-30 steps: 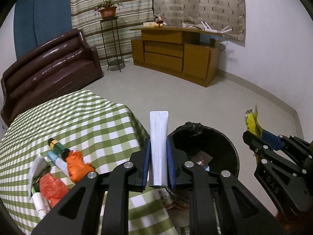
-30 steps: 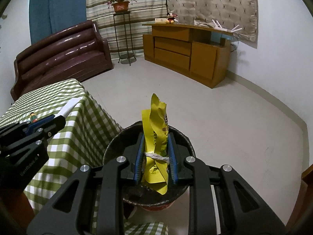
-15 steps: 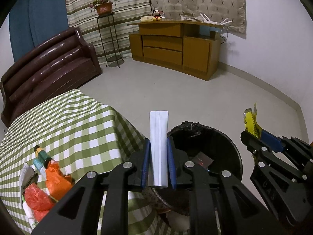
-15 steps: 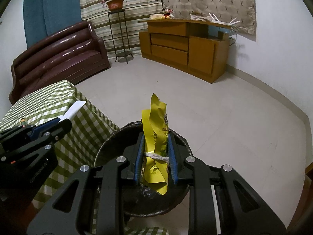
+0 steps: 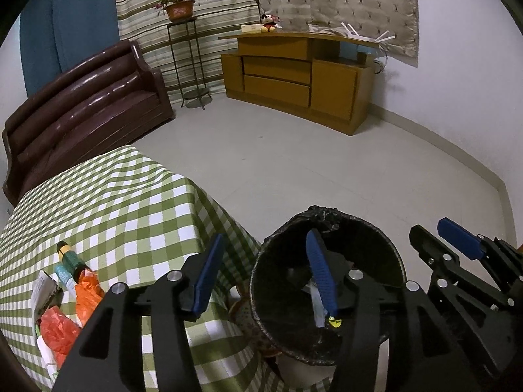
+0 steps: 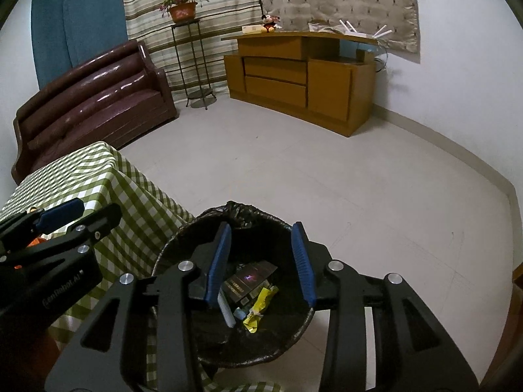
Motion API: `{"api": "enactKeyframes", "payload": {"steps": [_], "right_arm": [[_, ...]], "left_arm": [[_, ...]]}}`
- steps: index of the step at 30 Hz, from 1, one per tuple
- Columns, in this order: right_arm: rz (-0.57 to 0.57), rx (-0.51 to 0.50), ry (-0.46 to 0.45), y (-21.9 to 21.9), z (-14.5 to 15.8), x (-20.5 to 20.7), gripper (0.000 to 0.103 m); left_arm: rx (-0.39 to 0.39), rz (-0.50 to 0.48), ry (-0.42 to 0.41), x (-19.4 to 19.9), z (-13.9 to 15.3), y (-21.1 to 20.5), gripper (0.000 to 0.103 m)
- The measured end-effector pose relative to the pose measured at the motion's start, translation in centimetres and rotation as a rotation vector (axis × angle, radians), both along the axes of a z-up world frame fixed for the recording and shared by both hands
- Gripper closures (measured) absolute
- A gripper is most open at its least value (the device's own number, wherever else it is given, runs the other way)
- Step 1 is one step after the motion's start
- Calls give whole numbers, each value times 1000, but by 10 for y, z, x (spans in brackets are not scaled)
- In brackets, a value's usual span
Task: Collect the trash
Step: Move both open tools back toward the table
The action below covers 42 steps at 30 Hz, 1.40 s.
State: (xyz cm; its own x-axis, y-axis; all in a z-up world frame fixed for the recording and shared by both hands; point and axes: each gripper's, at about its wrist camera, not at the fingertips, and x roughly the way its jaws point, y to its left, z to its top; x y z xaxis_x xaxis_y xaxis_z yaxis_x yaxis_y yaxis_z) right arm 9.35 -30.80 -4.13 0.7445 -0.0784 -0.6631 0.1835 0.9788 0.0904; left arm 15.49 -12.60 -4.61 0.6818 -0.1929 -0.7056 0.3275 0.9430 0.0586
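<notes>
Both tongs over the black-lined trash bin (image 6: 183, 245), jaws opening, nothing between them: left tongs (image 5: 264, 274) wider, right tongs (image 6: 261, 261) narrower. Yellow wrapper (image 6: 260, 307) and white strip (image 6: 227, 310) lie inside the bin beside a dark carton (image 6: 248, 281). Remaining trash sits at the near-left edge of the checked desk (image 5: 130, 202): orange plastic bags (image 5: 62, 323), paper slip (image 5: 41, 289), capped tubes (image 5: 70, 261). Bags look light, soft and crinkly; pinch a bunched fold. Tubes look stiff and may roll; grip mid-body.

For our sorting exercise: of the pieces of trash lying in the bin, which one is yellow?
The crumpled yellow wrapper, beside the white strip and below the dark packet.
</notes>
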Motion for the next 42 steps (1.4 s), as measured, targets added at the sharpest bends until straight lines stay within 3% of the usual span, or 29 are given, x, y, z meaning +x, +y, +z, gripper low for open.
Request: {"api": "enactKeyframes", "payload": {"steps": [18, 29, 42], "right_arm": [[74, -14, -13, 48, 24, -35, 54], [208, -32, 3, 122, 34, -56, 54], [355, -23, 64, 215, 19, -87, 54]], "left_arm": [[-13, 55, -44, -47, 32, 67, 45], [11, 151, -54, -82, 38, 149, 40], [28, 304, -45, -114, 22, 254, 39]]}}
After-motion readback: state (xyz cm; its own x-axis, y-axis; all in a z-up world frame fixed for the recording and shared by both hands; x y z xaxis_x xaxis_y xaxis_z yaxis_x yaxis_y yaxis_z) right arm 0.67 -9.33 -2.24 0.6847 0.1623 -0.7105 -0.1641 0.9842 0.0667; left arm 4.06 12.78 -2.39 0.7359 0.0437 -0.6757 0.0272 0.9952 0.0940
